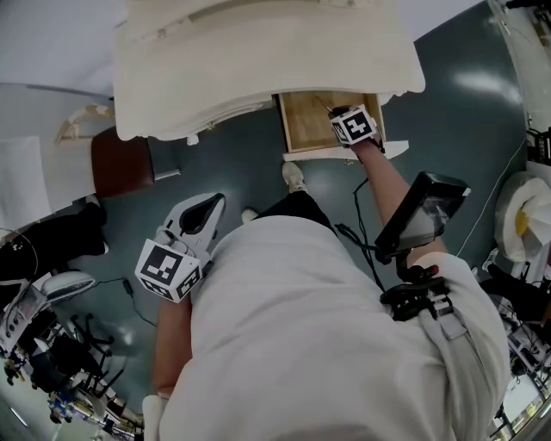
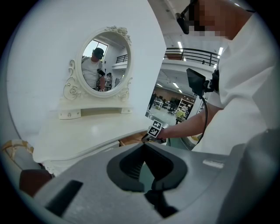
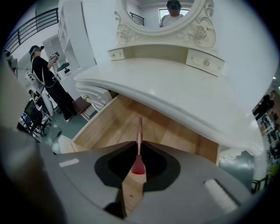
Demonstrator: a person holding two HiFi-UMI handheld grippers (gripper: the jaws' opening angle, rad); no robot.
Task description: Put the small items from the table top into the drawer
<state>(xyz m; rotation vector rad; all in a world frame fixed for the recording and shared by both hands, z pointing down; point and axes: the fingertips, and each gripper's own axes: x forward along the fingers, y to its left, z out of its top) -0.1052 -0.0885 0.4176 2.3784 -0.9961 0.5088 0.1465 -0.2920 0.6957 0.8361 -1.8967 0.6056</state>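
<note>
Over the open drawer (image 3: 94,127), the right tool (image 3: 138,171) points steeply down, its jaws clamped on a slender pink stick (image 3: 139,140) with a red, wider end. The stick hangs above the drawer's pale wooden bottom, not lying in it. The drawer juts from under the curved edge of a white dressing table (image 3: 175,94), which carries an oval mirror (image 3: 164,13) in a carved frame. Off to the person's left, the left tool (image 2: 146,175) is held back from the table, jaws slightly apart with nothing between them. Dark teal floor (image 1: 258,164) lies below, with a brown seat (image 1: 120,162) beside the table.
</note>
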